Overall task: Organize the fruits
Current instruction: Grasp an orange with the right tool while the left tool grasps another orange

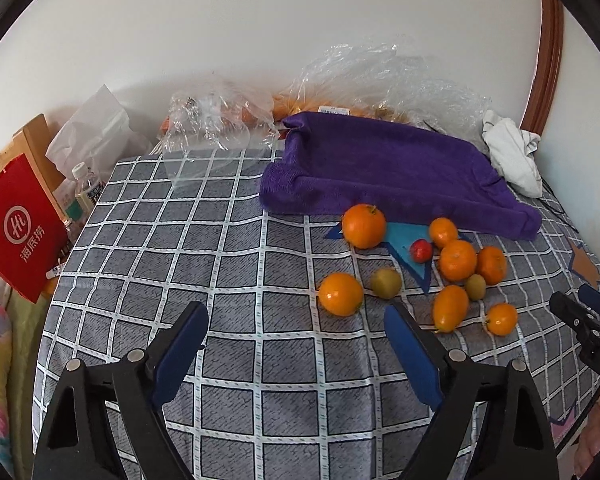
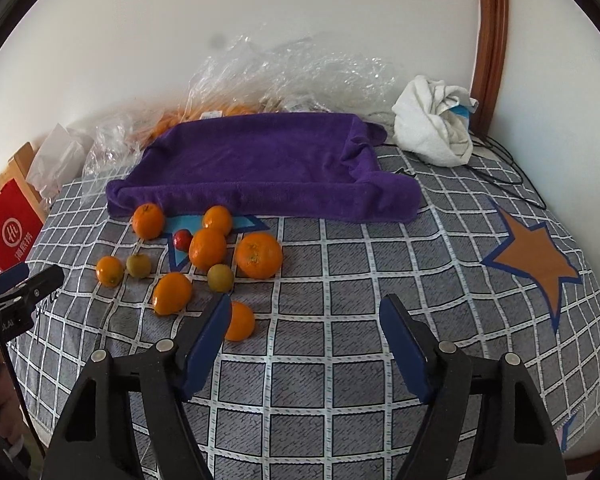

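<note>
Fruits (image 1: 458,261) lie scattered ahead of the left tool (image 1: 296,322) and right tool (image 2: 305,314), both released and empty; sorting looks unstarted.

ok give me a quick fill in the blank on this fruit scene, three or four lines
1. The towel behind the fruit is ____ in colour.
2. Among the orange fruits lies one small ____ fruit.
3. Both the left gripper and the right gripper are ____, holding nothing.
4. The star printed on the checked cloth is ____ with a blue edge.

Missing words: purple; red; open; orange
</note>
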Motion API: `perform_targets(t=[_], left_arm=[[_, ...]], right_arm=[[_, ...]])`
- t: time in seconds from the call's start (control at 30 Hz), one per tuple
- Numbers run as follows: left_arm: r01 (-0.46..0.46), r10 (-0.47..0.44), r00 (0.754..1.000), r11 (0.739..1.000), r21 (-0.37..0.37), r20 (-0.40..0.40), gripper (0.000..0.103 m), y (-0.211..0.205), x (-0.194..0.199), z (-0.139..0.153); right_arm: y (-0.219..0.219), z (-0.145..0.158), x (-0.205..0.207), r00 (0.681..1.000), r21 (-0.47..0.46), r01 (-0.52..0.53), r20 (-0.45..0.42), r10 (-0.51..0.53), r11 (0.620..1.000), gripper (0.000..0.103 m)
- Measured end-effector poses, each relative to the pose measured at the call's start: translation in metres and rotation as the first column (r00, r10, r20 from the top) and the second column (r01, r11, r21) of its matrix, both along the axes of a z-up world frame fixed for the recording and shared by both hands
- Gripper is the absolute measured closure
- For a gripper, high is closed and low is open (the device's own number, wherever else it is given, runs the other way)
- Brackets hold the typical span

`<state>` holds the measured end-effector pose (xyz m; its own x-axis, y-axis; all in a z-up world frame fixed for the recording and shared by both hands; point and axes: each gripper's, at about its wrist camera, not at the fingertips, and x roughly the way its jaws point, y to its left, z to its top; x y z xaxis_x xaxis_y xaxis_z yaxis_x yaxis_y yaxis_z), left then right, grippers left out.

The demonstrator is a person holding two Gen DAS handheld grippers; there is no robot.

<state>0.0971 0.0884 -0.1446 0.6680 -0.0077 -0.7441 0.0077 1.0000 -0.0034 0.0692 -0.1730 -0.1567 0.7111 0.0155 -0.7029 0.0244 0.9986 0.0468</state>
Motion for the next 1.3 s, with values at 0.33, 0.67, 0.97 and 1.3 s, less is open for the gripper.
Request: perform_targets(t=[0.33, 0.67, 0.97, 1.3], left_arm=[[-0.016, 0.013, 0.995, 0.999, -0.032, -0.094, 0.037, 0.02, 0.024, -0.029], [-0.005, -0.006, 0.996, 0.993, -0.116, -0.094, 0.037, 0.019, 0.02, -0.028], [0.054, -0.069, 0.993, 0.987, -0.149, -0.092, 0.038, 0.0, 0.03, -0.036], [0.019, -0.034, 0.997, 0.979, -0.202, -0.068, 0.053, -0.009, 0.041, -0.044]], right_arm=[[0.008, -0.022, 0.005, 0.997, 0.088, -0.048, -0.053, 0.053, 0.995, 0.05], [0.036, -0.048, 0.025, 0.983, 0.113, -0.14, -0.1, 0.151, 0.984, 0.055], [0.036, -0.054, 0.027, 0.983, 0.081, -0.165, -0.072, 0.171, 0.983, 0.066], [-0.001, -0.052, 0.025, 0.997, 0.029, -0.063, -0.047, 0.064, 0.998, 0.066]])
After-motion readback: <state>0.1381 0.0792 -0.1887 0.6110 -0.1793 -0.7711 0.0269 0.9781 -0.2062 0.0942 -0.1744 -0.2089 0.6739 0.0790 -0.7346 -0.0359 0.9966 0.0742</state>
